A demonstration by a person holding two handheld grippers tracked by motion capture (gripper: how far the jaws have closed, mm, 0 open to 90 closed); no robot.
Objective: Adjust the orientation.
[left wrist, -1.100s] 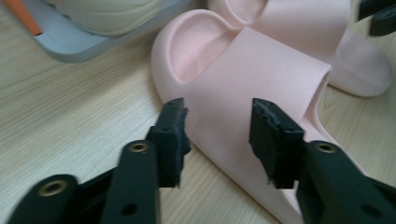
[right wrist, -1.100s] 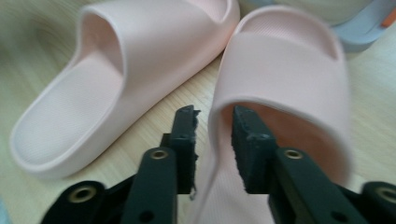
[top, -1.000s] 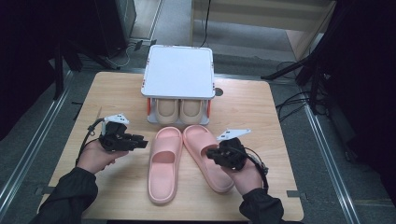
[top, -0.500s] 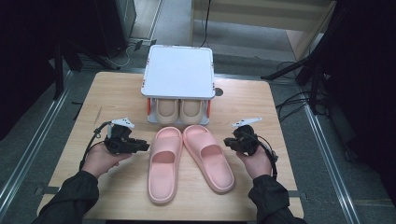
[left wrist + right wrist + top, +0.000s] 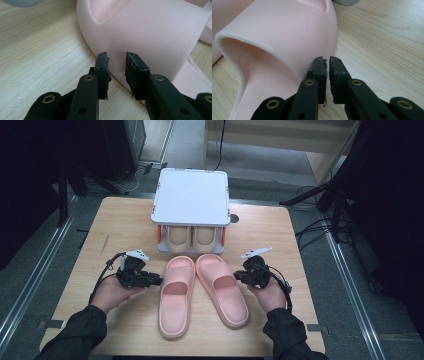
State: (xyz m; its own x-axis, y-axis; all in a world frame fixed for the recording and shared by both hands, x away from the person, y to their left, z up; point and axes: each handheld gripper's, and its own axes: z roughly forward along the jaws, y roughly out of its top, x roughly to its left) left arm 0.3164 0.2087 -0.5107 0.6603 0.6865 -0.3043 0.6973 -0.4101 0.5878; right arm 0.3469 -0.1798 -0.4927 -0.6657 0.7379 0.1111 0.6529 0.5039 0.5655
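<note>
Two pink slippers lie side by side on the wooden table, the left slipper and the right slipper. My left gripper points at the left slipper's outer side. In the left gripper view its jaws stand a little apart just short of the pink strap. They have just been closing, with nothing pressed between the pads. My right gripper sits at the right slipper's outer side. Its jaws are almost together beside the strap, holding nothing.
A small rack with a white top stands at the table's far middle, with a beige pair of slippers on its lower shelf. A small round fitting lies beside it. Bare wood lies to the left and right of the hands.
My right hand has drawn off to the right of the right slipper and lowered. My left hand has sunk a little toward the left slipper, its jaws narrower than before.
</note>
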